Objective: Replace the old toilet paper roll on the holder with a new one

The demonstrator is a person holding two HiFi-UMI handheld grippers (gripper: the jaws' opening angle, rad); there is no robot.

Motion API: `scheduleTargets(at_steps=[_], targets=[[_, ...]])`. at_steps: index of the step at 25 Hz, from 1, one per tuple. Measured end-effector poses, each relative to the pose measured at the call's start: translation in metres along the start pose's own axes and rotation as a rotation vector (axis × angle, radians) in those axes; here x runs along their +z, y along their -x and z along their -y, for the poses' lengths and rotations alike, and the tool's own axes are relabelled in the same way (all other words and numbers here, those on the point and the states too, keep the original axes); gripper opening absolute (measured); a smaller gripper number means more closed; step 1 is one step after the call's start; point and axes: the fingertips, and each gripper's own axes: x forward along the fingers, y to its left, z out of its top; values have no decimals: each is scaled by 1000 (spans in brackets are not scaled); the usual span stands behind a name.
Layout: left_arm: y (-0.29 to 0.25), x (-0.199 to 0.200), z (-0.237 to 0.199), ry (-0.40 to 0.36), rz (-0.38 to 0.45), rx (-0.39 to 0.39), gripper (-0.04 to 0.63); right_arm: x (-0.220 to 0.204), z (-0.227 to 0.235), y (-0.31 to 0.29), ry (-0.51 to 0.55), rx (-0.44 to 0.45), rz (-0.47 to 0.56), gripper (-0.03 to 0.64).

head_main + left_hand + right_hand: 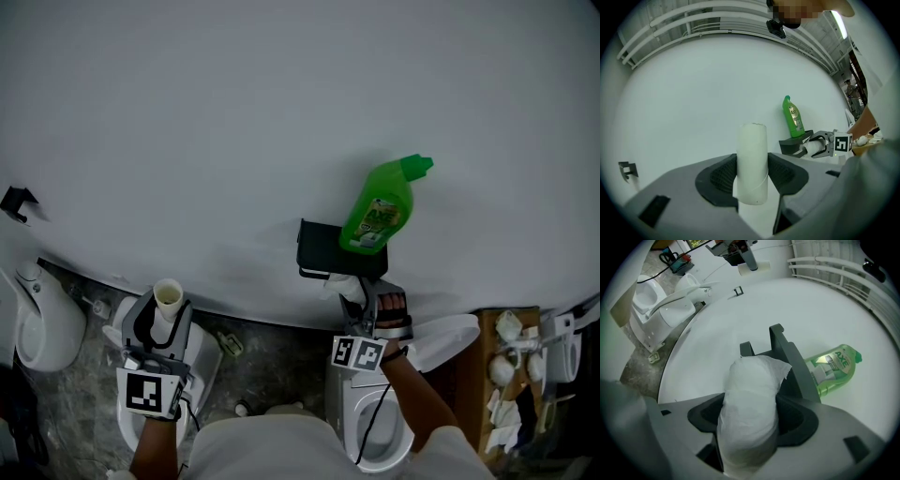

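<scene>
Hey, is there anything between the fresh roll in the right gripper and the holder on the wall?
Nothing visible. The fresh roll, clamped in the right gripper, sits right at the holder with no object between them. The green bottle stands on top of the holder, not in between.

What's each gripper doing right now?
Left gripper: shut on the empty cardboard tube.
Right gripper: shut on the new toilet paper roll.
</scene>
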Motion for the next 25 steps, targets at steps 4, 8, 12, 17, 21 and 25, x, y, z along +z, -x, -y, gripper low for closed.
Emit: scheduleTargets(at_steps=[4, 8, 12, 17, 21, 25], targets=[[-3, 3, 1, 6, 14, -10, 204, 8, -2, -1, 18, 0, 12, 325], [-2, 2, 0, -1, 18, -19, 204, 29, -3, -1, 40, 14, 54, 325], [1, 4, -2, 4, 30, -17, 204, 55, -10, -2, 49, 18, 102, 325], [9, 2, -12, 15, 35, -1, 204, 65, -13, -5, 25, 29, 102, 325], [15, 0, -17, 23, 41, 1, 204, 68, -15, -6, 3, 62, 87, 325], [19, 1, -20, 29, 55, -10, 204, 68, -18, -1, -47, 133, 51, 331]])
